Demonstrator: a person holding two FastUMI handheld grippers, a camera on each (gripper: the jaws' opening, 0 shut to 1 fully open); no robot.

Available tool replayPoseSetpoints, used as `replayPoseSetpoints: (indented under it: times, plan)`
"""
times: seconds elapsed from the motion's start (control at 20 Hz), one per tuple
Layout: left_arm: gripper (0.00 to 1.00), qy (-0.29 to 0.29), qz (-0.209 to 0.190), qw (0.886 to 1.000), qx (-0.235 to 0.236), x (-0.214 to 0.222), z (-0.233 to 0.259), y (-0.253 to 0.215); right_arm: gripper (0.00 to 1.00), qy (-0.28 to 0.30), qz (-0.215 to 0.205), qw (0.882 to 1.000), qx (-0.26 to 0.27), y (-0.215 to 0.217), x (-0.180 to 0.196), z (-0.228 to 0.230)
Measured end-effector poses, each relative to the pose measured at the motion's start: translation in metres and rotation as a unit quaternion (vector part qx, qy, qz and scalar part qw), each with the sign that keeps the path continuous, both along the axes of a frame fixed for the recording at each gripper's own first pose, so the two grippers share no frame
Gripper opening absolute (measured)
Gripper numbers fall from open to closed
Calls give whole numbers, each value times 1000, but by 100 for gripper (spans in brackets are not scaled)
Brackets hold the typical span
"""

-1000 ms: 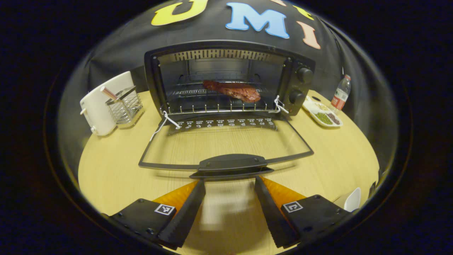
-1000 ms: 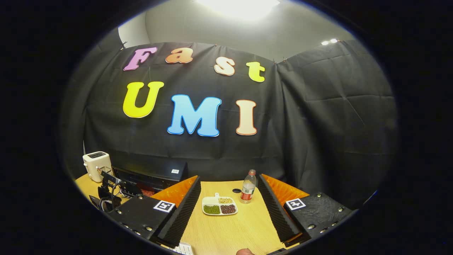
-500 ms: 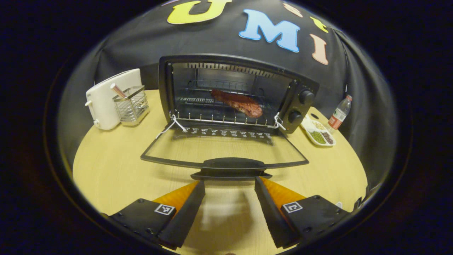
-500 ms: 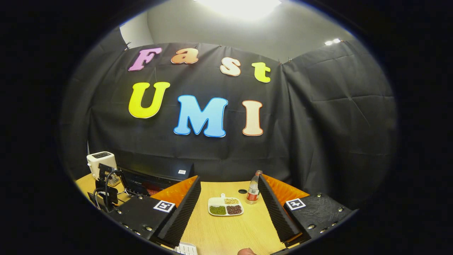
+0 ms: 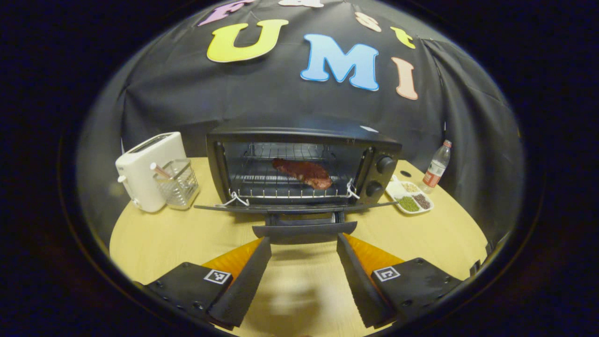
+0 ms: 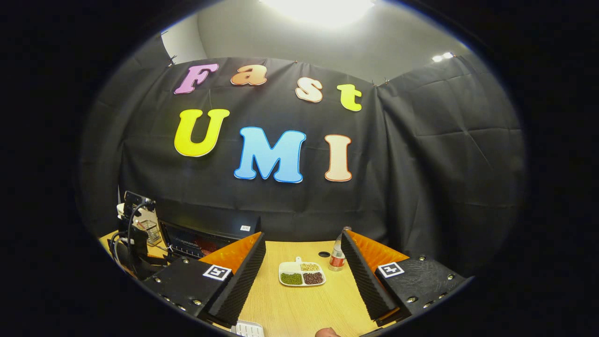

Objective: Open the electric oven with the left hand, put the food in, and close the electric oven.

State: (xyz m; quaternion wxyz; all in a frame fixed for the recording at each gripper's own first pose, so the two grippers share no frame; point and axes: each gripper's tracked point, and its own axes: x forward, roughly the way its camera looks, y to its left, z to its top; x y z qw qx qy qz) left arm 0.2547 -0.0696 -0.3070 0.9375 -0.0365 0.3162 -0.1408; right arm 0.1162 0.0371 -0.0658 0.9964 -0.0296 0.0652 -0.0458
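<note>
Left gripper (image 5: 304, 245) has dropped lower since 1 s ago; black electric oven (image 5: 304, 164) door handle (image 5: 304, 230), prev. seen from above, now edge-on just beyond the fingertips, jaws released, empty; likely lining up to lift door shut. One reddish-brown piece of meat (image 5: 302, 172) lies on the wire rack inside, so food step looks done. Right gripper (image 6: 303, 271) idle over wooden table (image 6: 299, 304), jaws apart, empty. Also: 1 white toaster (image 5: 145, 168), 1 clear plastic bottle (image 5: 436, 164), 1 white three-section dish (image 5: 408, 196).
</note>
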Motion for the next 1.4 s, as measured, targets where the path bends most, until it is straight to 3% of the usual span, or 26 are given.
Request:
replayPoseSetpoints:
  times: [0.2,0.25,0.35,0.6,0.65,0.7,0.85,0.95,1.05,1.2,1.4]
  plan:
    - [99,-41,-12,999,10,33,23,0,98,0,0,1000,-3,3,2,-1]
    - [91,-46,-13,999,11,40,25,0,98,0,0,1000,-2,4,2,-1]
    - [95,-57,-13,998,10,52,31,0,98,-2,-1,1000,-2,5,3,-1]
    - [91,-74,-11,997,4,55,46,3,98,-6,2,1000,3,9,5,2]
    - [99,-82,-9,997,-2,52,54,2,98,-10,4,1000,8,10,5,4]
    - [99,-92,-5,996,-4,49,63,4,98,-14,8,1000,12,11,6,6]
    - [99,-139,11,990,3,36,111,13,98,-25,30,999,23,12,3,14]
    - [91,-171,23,985,12,18,143,16,98,-27,49,998,33,11,-1,18]
    - [97,-196,41,980,12,-5,175,19,98,-33,67,996,47,9,-7,25]
    - [94,-213,74,974,12,-42,212,28,97,-42,85,994,62,3,-20,33]
    - [98,-233,116,965,22,-97,245,45,98,-35,111,990,82,-4,-37,36]
